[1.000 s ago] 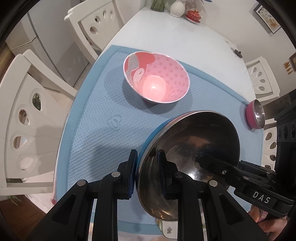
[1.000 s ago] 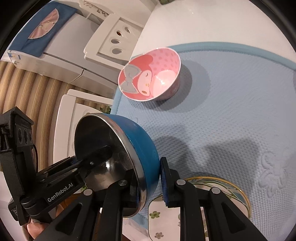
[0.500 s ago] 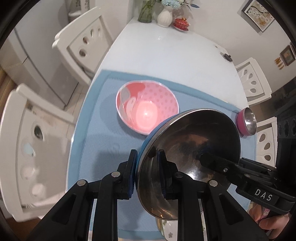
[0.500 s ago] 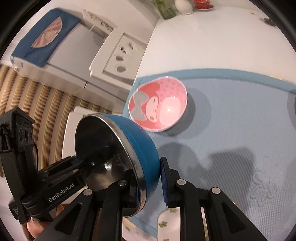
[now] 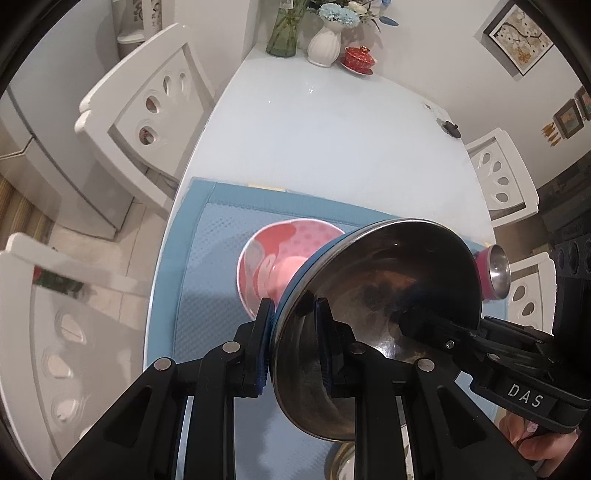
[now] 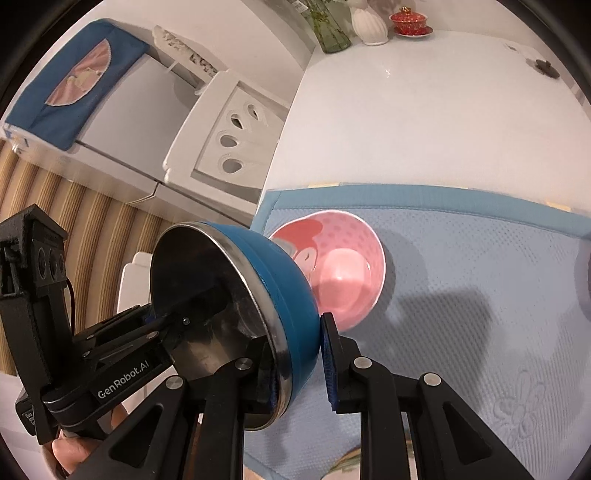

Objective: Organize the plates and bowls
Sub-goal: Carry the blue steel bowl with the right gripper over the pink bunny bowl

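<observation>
Beyond my fingertips, slightly lower, sits the pink bowl [image 5: 280, 266]; both grippers, left [image 5: 293, 343] and right [image 6: 299, 362], are clamped on the steel bowl's [image 5: 380, 295] rim, tilted.

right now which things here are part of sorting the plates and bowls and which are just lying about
Part of the job:
blue steel bowl
pink cartoon bowl
small pink steel bowl
floral plate

Lying about:
glass flower vase
white vase
red lidded teacup
</observation>
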`<act>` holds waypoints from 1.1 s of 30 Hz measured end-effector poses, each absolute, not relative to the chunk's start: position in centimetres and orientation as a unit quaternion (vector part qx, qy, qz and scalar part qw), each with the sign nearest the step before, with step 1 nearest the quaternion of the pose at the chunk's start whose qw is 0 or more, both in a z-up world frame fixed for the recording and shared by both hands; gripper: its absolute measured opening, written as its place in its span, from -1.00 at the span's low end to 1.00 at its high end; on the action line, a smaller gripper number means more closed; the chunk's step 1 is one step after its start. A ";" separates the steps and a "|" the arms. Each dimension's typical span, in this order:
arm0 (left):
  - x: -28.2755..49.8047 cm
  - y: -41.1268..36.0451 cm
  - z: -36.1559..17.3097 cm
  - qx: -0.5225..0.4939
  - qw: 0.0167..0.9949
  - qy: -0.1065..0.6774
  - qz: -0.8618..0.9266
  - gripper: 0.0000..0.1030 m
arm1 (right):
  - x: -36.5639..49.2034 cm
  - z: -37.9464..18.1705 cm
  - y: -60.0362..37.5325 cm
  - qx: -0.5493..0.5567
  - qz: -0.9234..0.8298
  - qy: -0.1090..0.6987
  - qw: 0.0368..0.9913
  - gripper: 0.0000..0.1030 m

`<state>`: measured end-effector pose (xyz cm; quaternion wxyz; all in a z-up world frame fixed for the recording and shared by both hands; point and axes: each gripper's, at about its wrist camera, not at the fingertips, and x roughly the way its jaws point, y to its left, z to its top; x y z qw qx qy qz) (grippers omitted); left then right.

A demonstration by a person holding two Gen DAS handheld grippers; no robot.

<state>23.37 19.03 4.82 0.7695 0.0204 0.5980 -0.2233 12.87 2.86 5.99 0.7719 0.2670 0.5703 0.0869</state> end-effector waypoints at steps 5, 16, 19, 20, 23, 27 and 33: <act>25.2 18.6 2.9 0.018 0.759 0.608 -0.232 -0.63 | 14.4 4.2 2.7 0.271 0.076 0.581 0.764 -0.65; 27.2 17.7 -0.7 0.032 0.737 0.630 -0.241 -0.63 | 16.7 0.1 2.1 0.285 0.057 0.609 0.738 -0.65; 27.5 17.6 -1.5 0.032 0.732 0.636 -0.242 -0.63 | 17.2 -0.8 2.1 0.285 0.054 0.615 0.733 -0.65; 27.5 17.5 -1.7 0.033 0.732 0.636 -0.242 -0.63 | 17.3 -1.1 2.1 0.285 0.052 0.617 0.731 -0.65; 27.6 17.3 -2.3 0.038 0.729 0.638 -0.244 -0.63 | 17.9 -1.9 2.1 0.284 0.050 0.622 0.728 -0.65; 27.9 17.2 -3.0 0.039 0.726 0.642 -0.244 -0.63 | 18.2 -2.7 2.0 0.285 0.046 0.628 0.723 -0.65; 28.3 17.3 -3.6 0.027 0.722 0.645 -0.248 -0.63 | 18.6 -3.6 1.9 0.283 0.044 0.637 0.716 -0.65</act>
